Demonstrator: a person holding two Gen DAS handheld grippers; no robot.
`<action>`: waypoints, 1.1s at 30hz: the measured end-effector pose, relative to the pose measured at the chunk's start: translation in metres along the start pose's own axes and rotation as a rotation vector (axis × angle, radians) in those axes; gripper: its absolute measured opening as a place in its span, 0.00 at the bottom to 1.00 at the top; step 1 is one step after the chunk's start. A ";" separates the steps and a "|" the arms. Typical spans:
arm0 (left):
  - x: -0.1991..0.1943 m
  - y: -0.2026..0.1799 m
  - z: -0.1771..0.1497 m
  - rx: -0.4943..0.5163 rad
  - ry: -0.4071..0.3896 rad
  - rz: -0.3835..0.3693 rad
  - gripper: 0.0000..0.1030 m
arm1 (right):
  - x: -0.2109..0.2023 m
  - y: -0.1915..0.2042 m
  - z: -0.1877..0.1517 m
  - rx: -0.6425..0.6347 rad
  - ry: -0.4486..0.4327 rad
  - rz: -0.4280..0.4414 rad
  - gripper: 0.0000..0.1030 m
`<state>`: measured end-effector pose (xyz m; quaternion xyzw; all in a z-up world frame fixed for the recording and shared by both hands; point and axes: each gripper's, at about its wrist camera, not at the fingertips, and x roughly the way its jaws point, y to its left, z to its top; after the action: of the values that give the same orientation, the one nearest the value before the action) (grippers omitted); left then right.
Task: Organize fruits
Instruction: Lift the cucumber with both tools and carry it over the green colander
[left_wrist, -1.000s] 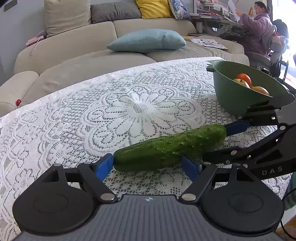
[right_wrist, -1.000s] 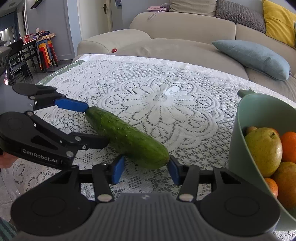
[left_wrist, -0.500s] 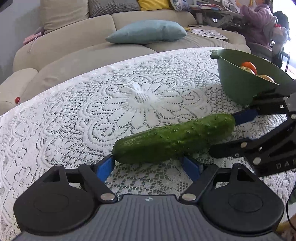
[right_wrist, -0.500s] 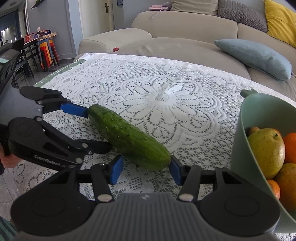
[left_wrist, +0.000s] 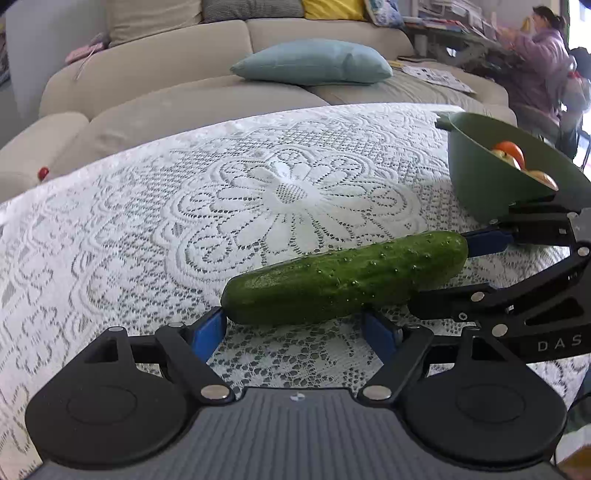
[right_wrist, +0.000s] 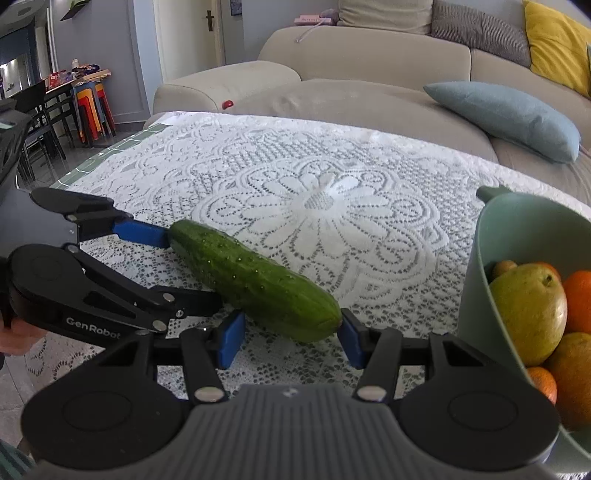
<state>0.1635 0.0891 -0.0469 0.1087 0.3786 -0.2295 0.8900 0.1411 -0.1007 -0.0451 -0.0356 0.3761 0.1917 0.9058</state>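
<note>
This is a home, its living room. A big beige sofa (right_wrist: 369, 70) stands behind the counter (left_wrist: 147, 229), with a light blue cushion (left_wrist: 314, 62) and a yellow cushion (right_wrist: 557, 40) on it. A white lace cloth (right_wrist: 332, 206) covers the counter. At the left of the right wrist view are dark dining chairs (right_wrist: 37, 122), stacked coloured stools (right_wrist: 92, 110) and a door (right_wrist: 210, 33). A woman in a purple robe (left_wrist: 543, 59) sits at a cluttered desk.

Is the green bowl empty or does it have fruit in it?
It has fruit. The green bowl holds a yellow-green pear-like fruit and oranges.
</note>
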 end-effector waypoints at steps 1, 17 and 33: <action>-0.001 0.000 -0.001 -0.009 -0.004 -0.003 0.89 | -0.001 0.000 0.001 -0.004 -0.003 0.002 0.51; -0.046 -0.012 0.015 -0.075 -0.184 -0.020 0.89 | -0.051 -0.024 0.017 0.034 -0.141 0.082 0.51; -0.050 -0.072 0.062 0.000 -0.296 -0.071 0.89 | -0.109 -0.087 0.011 0.066 -0.244 0.050 0.51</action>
<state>0.1364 0.0199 0.0303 0.0601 0.2466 -0.2743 0.9276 0.1110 -0.2137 0.0315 0.0272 0.2698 0.2048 0.9405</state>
